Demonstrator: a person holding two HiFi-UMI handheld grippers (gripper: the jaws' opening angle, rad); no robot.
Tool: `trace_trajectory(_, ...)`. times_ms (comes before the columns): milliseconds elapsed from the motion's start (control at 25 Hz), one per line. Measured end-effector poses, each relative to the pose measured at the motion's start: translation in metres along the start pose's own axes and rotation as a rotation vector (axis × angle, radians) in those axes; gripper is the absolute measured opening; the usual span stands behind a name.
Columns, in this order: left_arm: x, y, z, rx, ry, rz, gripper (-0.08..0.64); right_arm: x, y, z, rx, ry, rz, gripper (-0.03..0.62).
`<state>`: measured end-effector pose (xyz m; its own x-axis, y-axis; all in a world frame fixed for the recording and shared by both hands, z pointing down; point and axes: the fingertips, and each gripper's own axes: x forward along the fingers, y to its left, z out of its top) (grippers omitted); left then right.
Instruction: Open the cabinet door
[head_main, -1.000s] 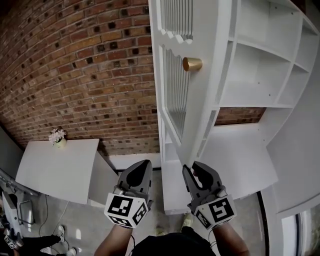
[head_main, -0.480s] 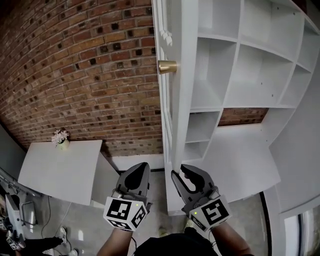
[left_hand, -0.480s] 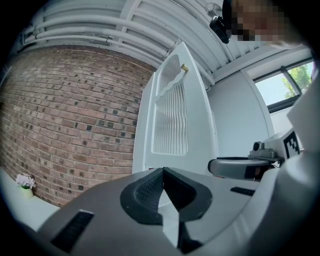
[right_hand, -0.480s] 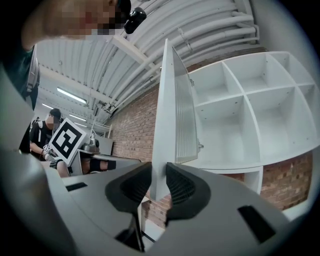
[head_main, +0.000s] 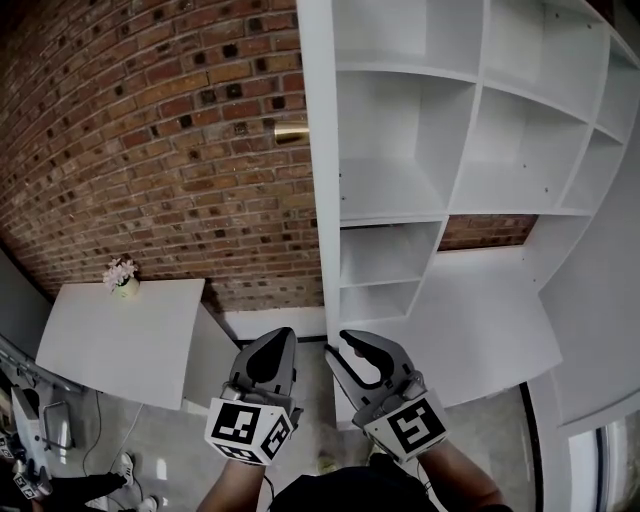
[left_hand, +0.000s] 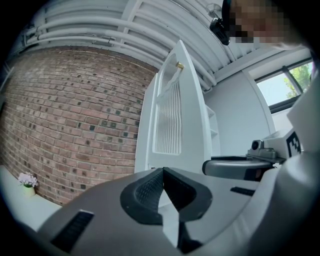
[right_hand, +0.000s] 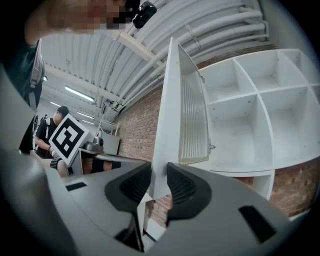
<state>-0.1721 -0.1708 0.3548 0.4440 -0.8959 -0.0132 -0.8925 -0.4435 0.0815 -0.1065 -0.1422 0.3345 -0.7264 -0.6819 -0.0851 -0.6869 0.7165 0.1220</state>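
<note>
Cabinet door (right_hand: 192, 120) stands wide open, its lower edge between my right tool's (right_hand: 159, 170) jaws, which have just been opening and sit slack around it. If I pull back crooked, I could snag that edge and drag it shut. My left tool (left_hand: 162, 172) is clenched on nothing.

White table (head_main: 120, 345) against brick wall (head_main: 150, 150); small flower pot (head_main: 119, 276) on far corner. White cabinet shelves (head_main: 400, 205) beside.
</note>
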Motion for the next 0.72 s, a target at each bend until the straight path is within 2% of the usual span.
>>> trace_trajectory(280,0.002,-0.001,-0.001,-0.006,0.002,-0.012,0.006,-0.006,-0.004,-0.004,-0.01,-0.005,-0.005,0.094)
trace_trajectory(440,0.004,-0.003,-0.001,-0.009,0.003,-0.024,0.006,-0.009,-0.001,0.001,0.023,-0.005,-0.003,0.094)
trace_trajectory(720,0.008,-0.005,-0.001,-0.011,0.002,-0.037,0.006,-0.023,-0.014,-0.005,0.042,0.015,-0.051,0.068)
